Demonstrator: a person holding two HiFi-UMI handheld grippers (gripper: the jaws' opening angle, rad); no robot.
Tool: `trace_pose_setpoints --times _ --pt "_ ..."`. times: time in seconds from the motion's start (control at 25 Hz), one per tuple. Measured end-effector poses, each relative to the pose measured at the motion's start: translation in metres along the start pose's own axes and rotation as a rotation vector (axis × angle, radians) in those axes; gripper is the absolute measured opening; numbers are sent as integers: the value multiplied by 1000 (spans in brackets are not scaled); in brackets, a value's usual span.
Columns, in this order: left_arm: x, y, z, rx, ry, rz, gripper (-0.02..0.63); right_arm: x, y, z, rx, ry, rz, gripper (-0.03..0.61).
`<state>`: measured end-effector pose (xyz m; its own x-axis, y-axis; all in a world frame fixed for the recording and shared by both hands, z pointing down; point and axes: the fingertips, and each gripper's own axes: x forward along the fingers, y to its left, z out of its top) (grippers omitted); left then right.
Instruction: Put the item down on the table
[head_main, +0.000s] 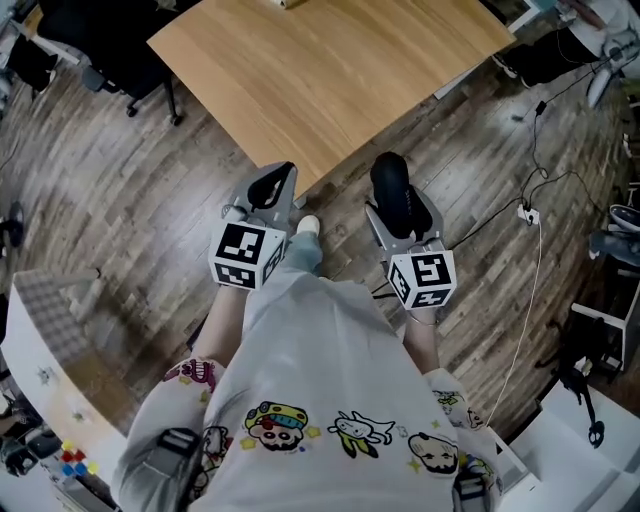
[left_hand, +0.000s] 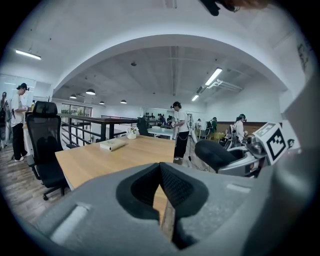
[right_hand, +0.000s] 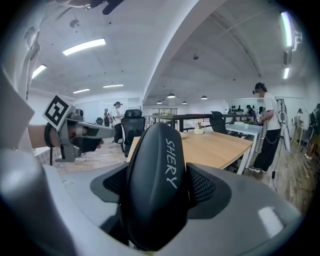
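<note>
You stand at the near corner of a wooden table (head_main: 330, 80), a gripper in each hand, both held over the plank floor (head_main: 120, 200) just short of the tabletop's edge. Your right gripper (right_hand: 160, 186) pinches a black oblong case (head_main: 388, 180) between its mesh-faced pads (right_hand: 206, 186). The case stands lengthwise in the jaws, its rounded end pointing towards the table, with the word "SHERY" printed in pale letters down its side. It is held in the air near the table's corner and touches nothing but the pads. Your left gripper (left_hand: 161, 187) carries nothing: its dark pads are pressed together, leaving only a thin seam between them. The two grippers sit side by side and apart, each with its marker cube (black squares on white) at the rear, the left cube (head_main: 247, 255) and the right cube (head_main: 424, 278) close to your printed shirt (head_main: 330, 400). Seen from the left gripper view, a pale flat object (left_hand: 113, 145) lies on the far part of the table, with a black office chair (left_hand: 45, 145) beside the table's left end. Several people stand farther back in the open office, one of them (left_hand: 179, 132) near the table's far right corner.
</note>
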<state>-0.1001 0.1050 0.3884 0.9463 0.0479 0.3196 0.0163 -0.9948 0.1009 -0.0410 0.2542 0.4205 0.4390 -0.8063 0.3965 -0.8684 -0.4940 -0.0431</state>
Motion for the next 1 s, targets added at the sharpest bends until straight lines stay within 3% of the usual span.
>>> trace_pose_setpoints --times 0.24,0.64,0.84,1.0 --pt "40 42 18 6 5 -6 -2 47 -17 25 19 -4 -13 350" --pt "58 88 16 -33 21 19 -2 87 -18 34 29 44 -13 350" --pt "62 100 11 -68 29 53 -2 106 -22 40 18 65 24 350" --pt "63 125 11 -98 25 145 -2 142 -26 53 -24 81 105 351"
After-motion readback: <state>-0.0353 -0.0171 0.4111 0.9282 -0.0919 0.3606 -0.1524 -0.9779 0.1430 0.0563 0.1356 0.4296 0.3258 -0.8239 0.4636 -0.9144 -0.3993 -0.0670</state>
